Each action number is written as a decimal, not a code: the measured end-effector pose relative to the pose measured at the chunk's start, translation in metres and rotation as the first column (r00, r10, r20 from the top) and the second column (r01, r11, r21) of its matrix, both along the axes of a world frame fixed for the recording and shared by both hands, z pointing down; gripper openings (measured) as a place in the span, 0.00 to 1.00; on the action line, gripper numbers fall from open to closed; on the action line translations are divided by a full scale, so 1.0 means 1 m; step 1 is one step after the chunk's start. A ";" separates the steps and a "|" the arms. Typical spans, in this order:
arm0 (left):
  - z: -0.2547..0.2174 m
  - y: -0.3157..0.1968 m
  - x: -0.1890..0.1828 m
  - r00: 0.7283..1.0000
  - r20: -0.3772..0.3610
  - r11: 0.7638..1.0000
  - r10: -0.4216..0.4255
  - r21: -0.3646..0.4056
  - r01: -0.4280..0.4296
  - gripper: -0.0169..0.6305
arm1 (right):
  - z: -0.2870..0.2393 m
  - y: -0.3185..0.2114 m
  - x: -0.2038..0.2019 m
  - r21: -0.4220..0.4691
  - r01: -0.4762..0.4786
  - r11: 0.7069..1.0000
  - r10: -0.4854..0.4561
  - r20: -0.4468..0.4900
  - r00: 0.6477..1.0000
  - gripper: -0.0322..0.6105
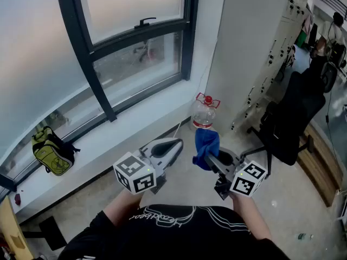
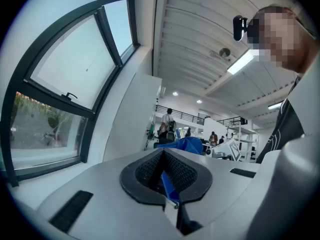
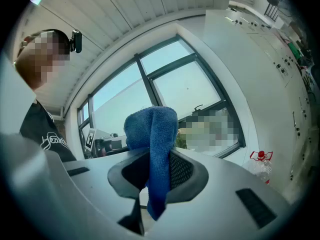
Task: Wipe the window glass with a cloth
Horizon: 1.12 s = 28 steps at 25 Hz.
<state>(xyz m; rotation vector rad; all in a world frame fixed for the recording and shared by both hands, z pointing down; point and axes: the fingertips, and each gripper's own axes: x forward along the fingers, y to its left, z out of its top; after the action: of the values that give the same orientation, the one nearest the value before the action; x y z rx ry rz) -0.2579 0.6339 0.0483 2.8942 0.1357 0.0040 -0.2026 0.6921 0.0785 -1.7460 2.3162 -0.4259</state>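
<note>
— How do the left tongs [image 1: 172, 143] [image 2: 162, 159] stand?

— Their jaws are pressed together with nothing gripped, held low in front of the person and pointing towards the window.

— And the right tongs [image 1: 212, 157] [image 3: 157, 170]?

— Clamped on the blue terry cloth [image 1: 206, 144] [image 3: 152, 134]. It is pinched near its middle: a folded bunch stands up above the jaws and a narrow tail hangs below them. The two tongs are near each other, side by side, not touching.

— Where is the cloth relative to the window glass [image 1: 130, 4] [image 3: 190, 91]?

— Well apart from it, out over the floor. The panes sit in a dark metal frame [image 1: 81, 47] above a white sill [image 1: 103, 142].

— What else is around?

— A yellow-green backpack [image 1: 51, 151] lies on the sill at the left. A clear plastic bottle with a red cap [image 1: 204, 112] [image 3: 260, 167] stands on the floor by the white wall, just beyond the cloth in the head view. A black office chair [image 1: 290, 118] is off to the right.
</note>
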 end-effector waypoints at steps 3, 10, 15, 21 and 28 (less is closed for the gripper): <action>-0.001 -0.003 0.006 1.000 -0.013 1.000 0.007 -0.008 -0.007 0.04 | -0.002 -0.003 0.006 0.002 -0.002 1.000 0.002 0.000 1.000 0.15; 0.013 -0.008 0.013 1.000 -0.010 0.999 0.016 -0.035 -0.017 0.04 | 0.007 -0.006 0.011 -0.008 -0.001 1.000 0.001 0.000 1.000 0.15; 0.024 -0.011 0.014 1.000 -0.014 0.998 0.027 -0.063 -0.028 0.04 | 0.010 -0.011 0.009 -0.012 -0.002 1.000 0.002 0.013 1.000 0.15; 0.032 -0.039 0.011 1.000 -0.026 0.997 0.007 -0.082 -0.010 0.04 | 0.013 -0.032 0.018 -0.002 0.017 1.000 -0.017 0.061 0.998 0.15; 0.056 -0.088 0.011 0.996 -0.012 0.989 -0.086 -0.117 0.084 0.04 | 0.029 -0.091 0.028 -0.030 0.100 0.994 -0.099 0.054 0.994 0.15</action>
<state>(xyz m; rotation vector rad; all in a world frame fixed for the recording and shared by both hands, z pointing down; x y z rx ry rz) -0.2467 0.5457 0.1048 2.7810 0.0141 -0.0423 -0.1741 0.6011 0.1071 -1.6182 2.3795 -0.5228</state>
